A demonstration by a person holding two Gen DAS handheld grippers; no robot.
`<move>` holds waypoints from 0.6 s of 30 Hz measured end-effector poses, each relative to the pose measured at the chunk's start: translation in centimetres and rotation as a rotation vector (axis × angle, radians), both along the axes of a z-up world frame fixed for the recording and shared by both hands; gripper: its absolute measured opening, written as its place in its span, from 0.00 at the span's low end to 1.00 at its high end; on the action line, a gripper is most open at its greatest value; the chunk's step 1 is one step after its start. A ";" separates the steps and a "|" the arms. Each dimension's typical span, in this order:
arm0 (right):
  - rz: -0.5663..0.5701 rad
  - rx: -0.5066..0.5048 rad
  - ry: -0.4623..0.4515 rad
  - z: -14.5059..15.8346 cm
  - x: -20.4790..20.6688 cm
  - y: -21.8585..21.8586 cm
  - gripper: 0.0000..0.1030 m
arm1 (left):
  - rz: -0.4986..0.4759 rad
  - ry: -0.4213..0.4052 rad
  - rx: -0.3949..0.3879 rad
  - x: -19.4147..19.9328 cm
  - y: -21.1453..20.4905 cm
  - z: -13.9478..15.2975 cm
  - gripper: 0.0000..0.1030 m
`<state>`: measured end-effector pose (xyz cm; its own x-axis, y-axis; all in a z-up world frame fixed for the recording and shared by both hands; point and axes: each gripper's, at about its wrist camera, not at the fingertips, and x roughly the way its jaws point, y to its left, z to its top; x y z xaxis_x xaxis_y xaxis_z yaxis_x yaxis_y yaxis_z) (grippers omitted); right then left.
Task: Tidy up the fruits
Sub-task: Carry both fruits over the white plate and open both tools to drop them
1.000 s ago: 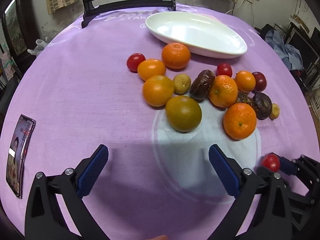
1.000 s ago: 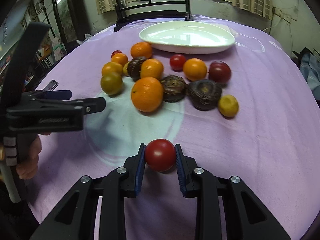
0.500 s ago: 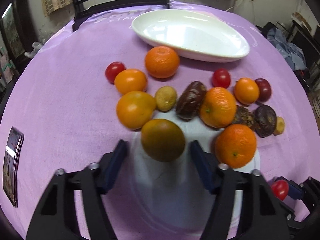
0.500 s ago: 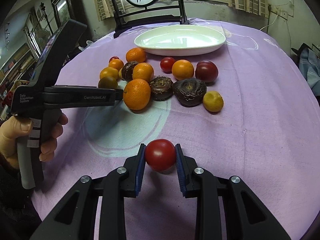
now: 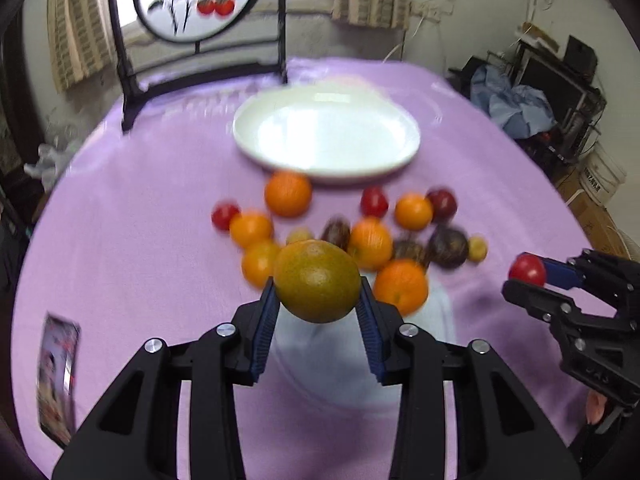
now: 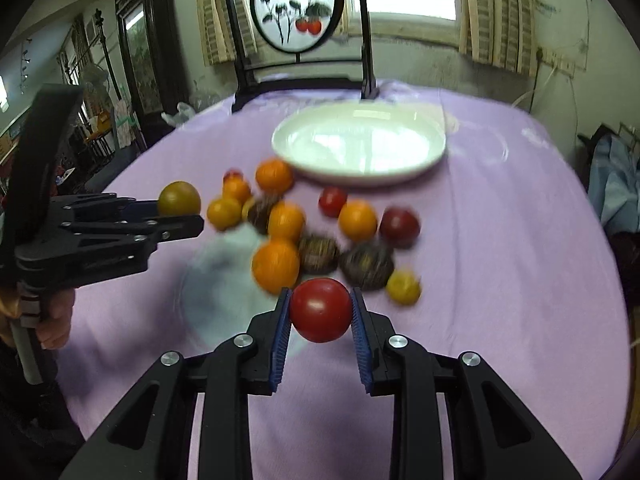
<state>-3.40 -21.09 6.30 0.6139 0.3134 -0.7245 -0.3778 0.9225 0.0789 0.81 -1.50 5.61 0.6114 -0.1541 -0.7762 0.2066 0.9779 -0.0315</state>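
Note:
A greenish orange (image 5: 316, 268) hangs above the purple tablecloth (image 5: 132, 240) between the blue pads of my left gripper (image 5: 317, 285), whose jaws are closing and press on it from both sides. My right gripper (image 6: 320, 296) is shut on a red tomato (image 6: 320, 316), also lifted off the cloth. Behind both lies a blurred cluster of oranges (image 5: 401, 286), small tomatoes (image 5: 374, 201) and dark fruits (image 5: 447, 247). Farther back sits an empty white plate (image 5: 326, 136). In the right wrist view the left gripper (image 6: 176, 216) holds the greenish orange (image 6: 179, 198) at the left.
A phone (image 5: 58, 380) lies on the cloth at the near left. A dark chair back with a round painted panel (image 5: 200, 12) stands behind the table. A person's hand (image 6: 56, 320) grips the left tool's handle. Clutter fills the room's right side (image 5: 520, 108).
My left gripper went forward around the greenish orange, closed on it and lifted it. My right gripper rose with the red tomato still held.

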 end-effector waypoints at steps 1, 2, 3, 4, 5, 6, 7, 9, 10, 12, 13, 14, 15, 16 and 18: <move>-0.005 -0.002 -0.026 0.9 0.8 0.1 0.28 | -0.002 -0.025 0.007 0.7 -0.2 0.9 0.37; -0.015 0.001 -0.048 1.7 1.8 0.2 0.29 | -0.001 -0.054 0.009 1.7 -0.4 1.8 0.37; -0.024 0.006 -0.068 2.4 3.1 0.4 0.29 | -0.008 -0.070 0.015 2.7 -0.7 2.4 0.37; -0.031 0.006 -0.085 2.8 4.6 0.6 0.29 | -0.020 -0.071 0.022 4.2 -1.2 2.6 0.37; -0.044 -0.007 -0.097 2.9 6.1 0.9 0.29 | -0.026 -0.053 0.022 6.2 -1.7 2.6 0.37; -0.056 -0.029 -0.094 2.7 7.9 1.4 0.29 | -0.024 -0.034 0.017 7.8 -2.0 2.4 0.37; -0.068 -0.048 -0.081 2.3 9.4 1.7 0.29 | -0.013 -0.001 0.006 10.2 -2.3 1.8 0.37; -0.100 -0.065 -0.023 0.9 13.0 2.2 0.29 | 0.022 0.030 0.025 13.7 -2.6 0.6 0.37; -0.111 -0.068 0.004 0.0 14.5 2.2 0.29 | 0.036 0.042 0.029 14.9 -2.7 -0.2 0.37; -0.137 -0.068 0.029 -1.3 16.5 2.2 0.29 | 0.060 0.070 0.035 17.2 -2.8 -1.7 0.37; -0.139 -0.065 0.046 -1.9 17.5 2.2 0.29 | 0.069 0.083 0.034 18.2 -2.8 -2.3 0.37; -0.140 -0.060 0.062 -2.3 18.2 2.2 0.29 | 0.078 0.097 0.028 19.0 -2.8 -2.9 0.37; -0.148 -0.056 0.082 -2.8 18.8 2.3 0.30 | 0.085 0.111 0.019 19.6 -2.7 -3.4 0.37; -0.157 -0.054 0.101 -3.3 19.4 2.4 0.30 | 0.095 0.125 0.015 20.1 -2.7 -4.0 0.37; -0.155 -0.065 0.114 -4.0 20.1 2.8 0.35 | 0.107 0.145 0.006 20.9 -2.6 -4.8 0.37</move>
<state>16.66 -18.27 2.28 0.5645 0.1719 -0.8074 -0.2227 0.9735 0.0516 21.71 -4.10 0.79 0.5057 -0.0892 -0.8581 0.0947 0.9944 -0.0475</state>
